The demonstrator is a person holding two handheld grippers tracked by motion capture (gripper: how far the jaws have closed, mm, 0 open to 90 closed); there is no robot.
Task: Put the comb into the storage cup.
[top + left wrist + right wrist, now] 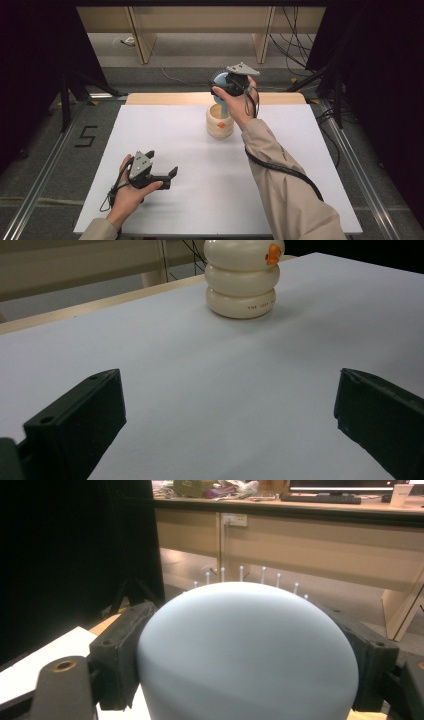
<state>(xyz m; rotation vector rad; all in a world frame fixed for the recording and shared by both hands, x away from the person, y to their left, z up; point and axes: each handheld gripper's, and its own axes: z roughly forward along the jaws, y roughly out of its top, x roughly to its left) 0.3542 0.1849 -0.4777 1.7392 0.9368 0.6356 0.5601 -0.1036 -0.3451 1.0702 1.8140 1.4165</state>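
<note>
- The right claw (223, 84) is clamped on a pale blue hairbrush (247, 652), one jaw pressed against each side of its rounded head; white bristle tips show along the head's far edge in the right gripper view.
- The left claw (167, 178) rests low over the white tabletop (165, 150) near the person's side, its jaws spread wide with nothing between them.
- The brush is held above a cream, ringed cup (219, 121) with a small orange mark on its side; in the high view the handle appears to reach down into the cup's mouth, though I cannot tell how deep it sits.
- The cup stands upright on the far middle of the tabletop, well apart from the left claw and just below the right one.
- My reading of the step: standing the brush in the cup, or drawing it out. To do it well, keep the handle in line with the cup's opening and move straight along it, since a sideways push at the rim could tip the tall, narrow cup.
- The idle left claw could steady the cup's lower rings if it starts to rock.
</note>
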